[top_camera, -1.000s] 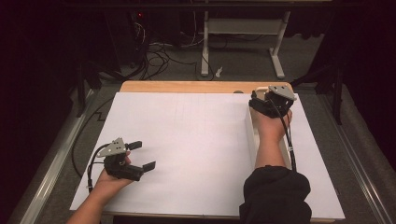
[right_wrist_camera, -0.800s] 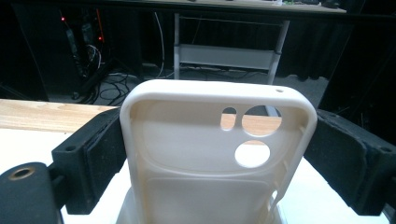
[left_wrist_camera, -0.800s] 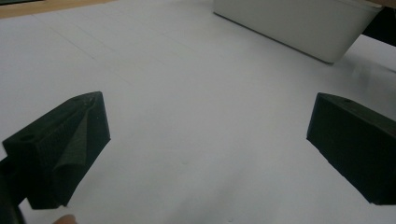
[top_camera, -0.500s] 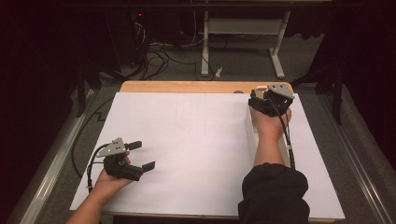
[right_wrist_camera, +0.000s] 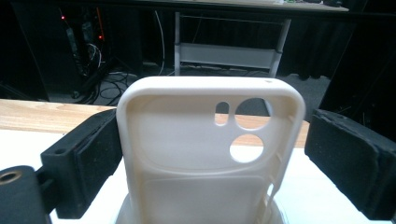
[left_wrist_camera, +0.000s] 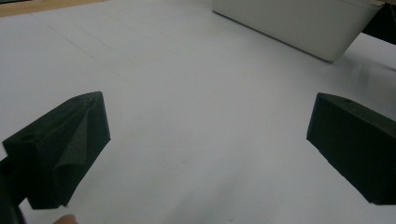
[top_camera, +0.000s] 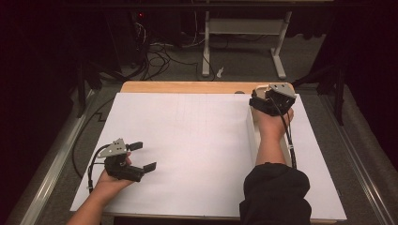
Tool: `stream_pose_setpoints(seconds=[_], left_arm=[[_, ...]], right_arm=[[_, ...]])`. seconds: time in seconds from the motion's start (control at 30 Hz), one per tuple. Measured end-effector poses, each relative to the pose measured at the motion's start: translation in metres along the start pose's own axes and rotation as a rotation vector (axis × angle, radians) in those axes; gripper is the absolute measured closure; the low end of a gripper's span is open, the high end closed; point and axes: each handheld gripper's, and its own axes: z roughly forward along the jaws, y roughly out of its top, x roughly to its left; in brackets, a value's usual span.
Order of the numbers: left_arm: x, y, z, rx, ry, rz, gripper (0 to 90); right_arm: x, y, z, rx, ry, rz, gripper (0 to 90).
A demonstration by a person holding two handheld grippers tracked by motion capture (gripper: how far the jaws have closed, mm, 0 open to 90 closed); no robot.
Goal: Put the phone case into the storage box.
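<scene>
— What have you got closest to you?

— My left tongs (top_camera: 141,156), low over the white sheet (top_camera: 187,150) at the near left of the table (top_camera: 187,87). They are spread wide with nothing between them. In the left gripper view a white box (left_wrist_camera: 299,25) lies farther off across the sheet.

— And the right side?

— My right tongs (top_camera: 257,99) are out at the far right, by the wooden edge. In the right gripper view a cream phone case (right_wrist_camera: 210,154) stands upright between the jaws, camera cut-outs at the top. The left pad looks to be touching its edge; the right pad stands just apart, so the tongs are not clamped on it.

— Anything in the way?

— The box runs along beside my right forearm (top_camera: 270,145). Beyond the table are cables (top_camera: 159,56) and a metal frame (top_camera: 244,28).
</scene>
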Motion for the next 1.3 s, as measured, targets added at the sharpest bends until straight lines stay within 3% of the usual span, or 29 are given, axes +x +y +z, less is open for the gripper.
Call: stream_pose_setpoints(seconds=[0.27, 1.3], left_arm=[[0.0002, 0.0002, -0.0004, 0.001, -0.001, 0.000, 0.4], [0.0002, -0.0004, 0.0000, 0.005, 0.001, 0.000, 0.4]], right_arm=[[0.0013, 0.0018, 0.0025, 0.009, -0.002, -0.001, 0.3], [0.0024, 0.0067, 0.0004, 0.016, 0.029, 0.000, 0.1]])
